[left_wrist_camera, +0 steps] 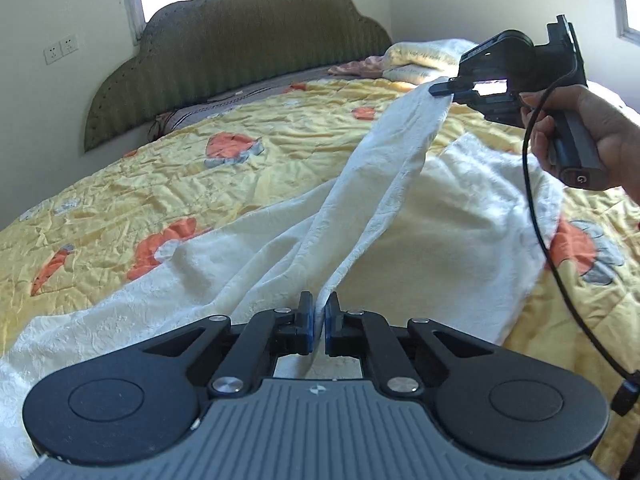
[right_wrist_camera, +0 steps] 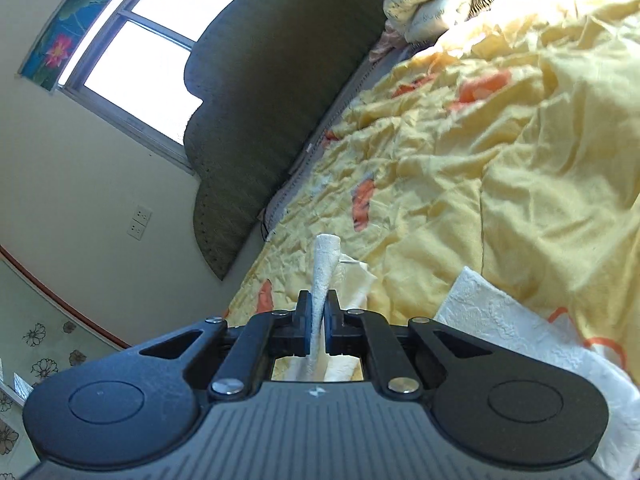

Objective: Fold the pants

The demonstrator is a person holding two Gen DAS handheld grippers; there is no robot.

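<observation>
White crinkled pants (left_wrist_camera: 384, 184) lie spread on a yellow flowered bedspread (left_wrist_camera: 168, 152). My left gripper (left_wrist_camera: 319, 312) is shut on one edge of the pants near the camera. From there a taut strip of cloth runs up and right to my right gripper (left_wrist_camera: 442, 90), held by a hand (left_wrist_camera: 592, 136) above the bed and shut on the far end. In the right wrist view the right gripper (right_wrist_camera: 319, 312) pinches a narrow fold of the white pants (right_wrist_camera: 326, 264) between its blue pads, and more of the cloth (right_wrist_camera: 520, 332) hangs at lower right.
A dark green scalloped headboard (left_wrist_camera: 240, 40) stands at the wall behind the bed. Folded blankets and a pillow (left_wrist_camera: 420, 60) sit at the bed's far right corner. A black cable (left_wrist_camera: 536, 208) hangs from the right gripper. Windows (right_wrist_camera: 160, 52) and wall sockets (left_wrist_camera: 60, 50) are on the walls.
</observation>
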